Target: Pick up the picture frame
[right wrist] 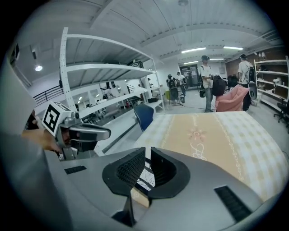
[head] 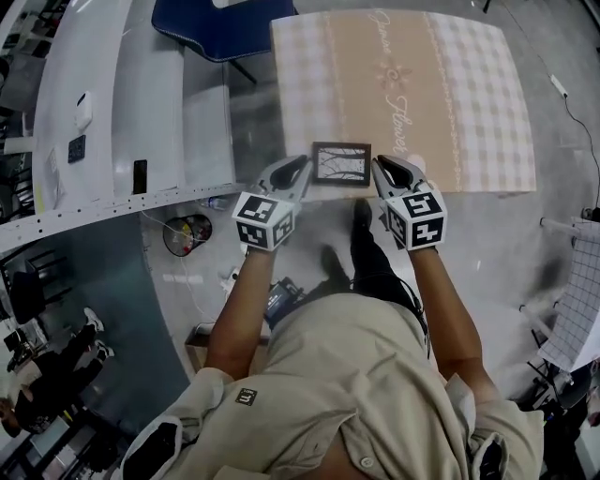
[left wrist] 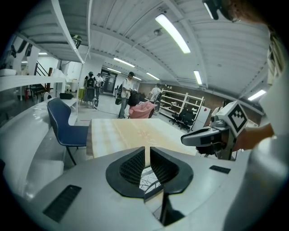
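Note:
The picture frame (head: 340, 163) is small and dark-rimmed, with a branch drawing inside, and sits at the near edge of the checked tablecloth (head: 469, 94). My left gripper (head: 302, 169) is shut on the frame's left side, my right gripper (head: 379, 169) on its right side. In the left gripper view the jaws (left wrist: 147, 155) stand nearly together, with the frame (left wrist: 148, 178) showing just beneath them and the right gripper (left wrist: 198, 137) opposite. In the right gripper view the jaws (right wrist: 147, 162) pinch the frame (right wrist: 143, 179), and the left gripper (right wrist: 90, 132) faces them. Whether the frame rests on the cloth is unclear.
A blue chair (head: 220, 28) stands at the table's far left corner. A long white shelf unit (head: 112, 112) runs along the left. Cables and a dark round object (head: 187, 232) lie on the floor below. Several people (right wrist: 207, 76) stand far off.

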A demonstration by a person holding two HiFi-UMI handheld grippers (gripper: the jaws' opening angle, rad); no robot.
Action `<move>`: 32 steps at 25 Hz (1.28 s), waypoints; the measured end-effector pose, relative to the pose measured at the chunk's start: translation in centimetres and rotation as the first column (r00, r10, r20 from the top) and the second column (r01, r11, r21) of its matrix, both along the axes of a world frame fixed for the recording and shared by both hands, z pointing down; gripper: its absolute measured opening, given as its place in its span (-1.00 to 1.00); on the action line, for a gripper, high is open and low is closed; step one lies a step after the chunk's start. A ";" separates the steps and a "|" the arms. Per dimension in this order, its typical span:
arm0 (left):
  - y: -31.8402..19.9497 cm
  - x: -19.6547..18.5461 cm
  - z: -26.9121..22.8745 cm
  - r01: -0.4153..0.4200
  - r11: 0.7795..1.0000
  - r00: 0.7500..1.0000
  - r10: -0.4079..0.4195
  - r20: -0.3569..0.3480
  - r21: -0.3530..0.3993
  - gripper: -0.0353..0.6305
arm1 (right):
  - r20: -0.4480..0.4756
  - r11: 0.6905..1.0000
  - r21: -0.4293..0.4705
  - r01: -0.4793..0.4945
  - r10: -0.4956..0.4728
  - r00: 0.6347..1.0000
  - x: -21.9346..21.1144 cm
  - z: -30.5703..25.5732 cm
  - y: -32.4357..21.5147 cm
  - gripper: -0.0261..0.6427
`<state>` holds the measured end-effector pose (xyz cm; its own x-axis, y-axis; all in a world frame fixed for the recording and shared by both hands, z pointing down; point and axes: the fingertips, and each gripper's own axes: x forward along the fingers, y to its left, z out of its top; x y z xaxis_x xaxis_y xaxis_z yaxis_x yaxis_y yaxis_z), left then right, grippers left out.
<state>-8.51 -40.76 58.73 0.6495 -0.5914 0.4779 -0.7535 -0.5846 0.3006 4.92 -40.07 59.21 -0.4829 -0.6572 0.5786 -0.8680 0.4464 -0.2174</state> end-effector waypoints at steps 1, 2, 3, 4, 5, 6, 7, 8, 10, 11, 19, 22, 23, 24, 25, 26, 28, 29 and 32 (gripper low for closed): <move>-0.2 0.0 0.7 0.003 1.000 1.000 -0.003 0.004 -0.011 -0.77 | 0.001 1.000 -0.014 0.000 0.000 1.000 0.0 0.8 -0.1 -0.83; -0.5 0.0 1.4 0.007 1.000 1.000 -0.006 0.008 -0.023 -0.77 | 0.002 1.000 -0.029 0.001 -0.001 1.000 0.0 1.7 -0.2 -0.83; -0.8 0.1 2.2 0.009 0.999 1.000 -0.009 0.013 -0.034 -0.77 | 0.004 0.999 -0.043 0.001 -0.001 1.000 0.0 2.5 -0.4 -0.83; -1.0 0.2 2.9 0.011 0.999 1.000 -0.010 0.019 -0.046 -0.77 | 0.006 0.998 -0.056 0.001 0.000 1.000 0.0 3.3 -0.5 -0.83; -1.2 0.2 3.7 0.013 0.998 1.000 -0.011 0.027 -0.058 -0.77 | 0.007 0.998 -0.070 0.000 0.000 1.000 0.1 4.1 -0.6 -0.83; -1.4 0.3 4.5 0.014 0.997 0.999 -0.012 0.035 -0.070 -0.77 | 0.009 0.996 -0.084 0.000 0.001 1.000 0.2 4.9 -0.6 -0.83; -1.6 0.3 5.3 0.015 0.996 0.999 -0.011 0.043 -0.084 -0.77 | 0.009 0.995 -0.098 0.000 0.001 1.000 0.2 5.6 -0.7 -0.83; -1.7 0.3 6.0 0.016 0.995 0.999 -0.011 0.051 -0.099 -0.77 | 0.010 0.994 -0.113 -0.001 0.002 1.000 0.2 6.3 -0.7 -0.83; -1.8 0.3 7.6 0.019 0.991 0.998 -0.010 0.064 -0.131 -0.77 | 0.011 0.990 -0.143 -0.003 0.005 1.000 0.3 7.8 -0.7 -0.83; -1.8 0.3 8.4 0.020 0.989 0.997 -0.010 0.070 -0.147 -0.77 | 0.012 0.988 -0.157 -0.005 0.007 1.000 0.3 8.6 -0.7 -0.83; -1.3 0.2 14.8 0.041 0.961 0.993 -0.008 0.119 -0.274 -0.76 | 0.020 0.964 -0.264 -0.021 0.027 0.999 0.5 13.8 -0.4 -0.80; -1.0 0.3 16.1 0.046 0.951 0.992 -0.007 0.128 -0.306 -0.67 | 0.028 0.954 -0.298 -0.022 0.032 0.999 0.4 14.9 -0.3 -0.63; -0.9 0.3 16.4 0.047 0.949 0.992 -0.007 0.127 -0.313 -0.66 | 0.031 0.951 -0.307 -0.021 0.033 0.999 0.4 15.2 -0.4 -0.63; -0.9 0.4 16.6 0.047 0.947 0.992 -0.008 0.123 -0.317 -0.65 | 0.033 0.949 -0.315 -0.020 0.032 0.999 0.4 15.5 -0.4 -0.63; -0.9 0.5 16.7 0.047 0.946 0.993 -0.009 0.119 -0.321 -0.65 | 0.033 0.947 -0.322 -0.018 0.031 0.999 0.3 15.8 -0.4 -0.63; -0.9 0.6 16.8 0.046 0.944 0.993 -0.009 0.116 -0.325 -0.64 | 0.033 0.944 -0.329 -0.018 0.030 0.999 0.3 16.1 -0.4 -0.63; -0.9 0.7 17.1 0.048 0.942 0.994 -0.011 0.112 -0.333 -0.64 | 0.036 0.939 -0.342 -0.021 0.036 0.999 0.3 16.4 -0.5 -0.62; -1.0 0.7 17.2 0.050 0.941 0.994 -0.013 0.111 -0.335 -0.63 | 0.041 0.938 -0.347 -0.023 0.040 0.998 0.3 16.6 -0.5 -0.62; -1.0 0.7 17.3 0.058 0.941 0.993 -0.019 0.118 -0.334 -0.60 | 0.051 0.934 -0.356 -0.025 0.046 0.998 0.3 16.6 -0.6 -0.62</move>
<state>-7.84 -41.80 76.01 0.5605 -0.4073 0.7211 -0.8134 -0.4342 0.3871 5.19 -40.66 75.84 -0.5020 -0.4319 0.7493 -0.8634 0.2999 -0.4057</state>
